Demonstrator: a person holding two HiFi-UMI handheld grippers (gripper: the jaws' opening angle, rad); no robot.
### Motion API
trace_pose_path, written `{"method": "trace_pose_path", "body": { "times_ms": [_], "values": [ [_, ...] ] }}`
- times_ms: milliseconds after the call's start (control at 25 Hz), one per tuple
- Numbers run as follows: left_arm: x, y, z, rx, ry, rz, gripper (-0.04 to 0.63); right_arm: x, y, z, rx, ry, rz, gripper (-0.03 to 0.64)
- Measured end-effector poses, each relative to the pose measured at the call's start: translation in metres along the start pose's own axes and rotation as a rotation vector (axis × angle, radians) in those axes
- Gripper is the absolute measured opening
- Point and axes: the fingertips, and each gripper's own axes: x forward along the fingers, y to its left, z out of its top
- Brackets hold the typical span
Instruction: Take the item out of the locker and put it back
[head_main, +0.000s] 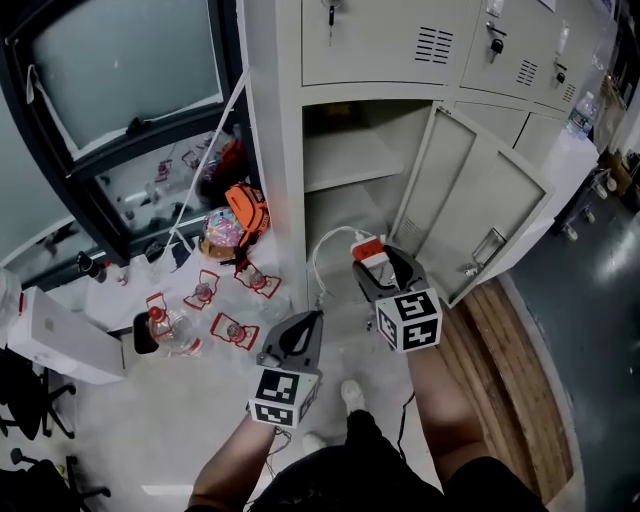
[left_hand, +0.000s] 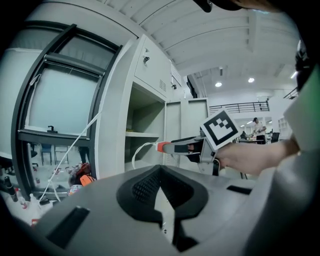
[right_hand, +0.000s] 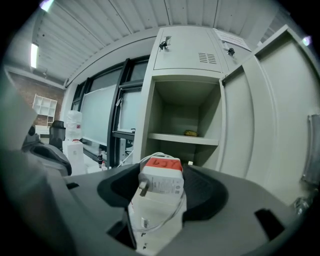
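Because the right gripper (head_main: 378, 265) alone clamps the charger (head_main: 370, 250), cable looped behind, just outside the open locker (head_main: 345, 160), the left gripper (head_main: 305, 325) hangs lower with jaws together, empty, seemingly out of the way.

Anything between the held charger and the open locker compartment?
Nothing visible. The white, orange-capped power adapter in the right gripper faces the open beige metal locker compartment directly; the locker door is swung aside to the right.
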Motion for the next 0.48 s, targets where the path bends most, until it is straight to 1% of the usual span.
{"method": "trace_pose_path", "body": {
  "times_ms": [480],
  "values": [
    [0.074,0.026,0.009,-0.009,0.014,0.058,0.003,0.084,-0.041,-0.01,0.008,0.028,0.074,0.267]
  ]
}}
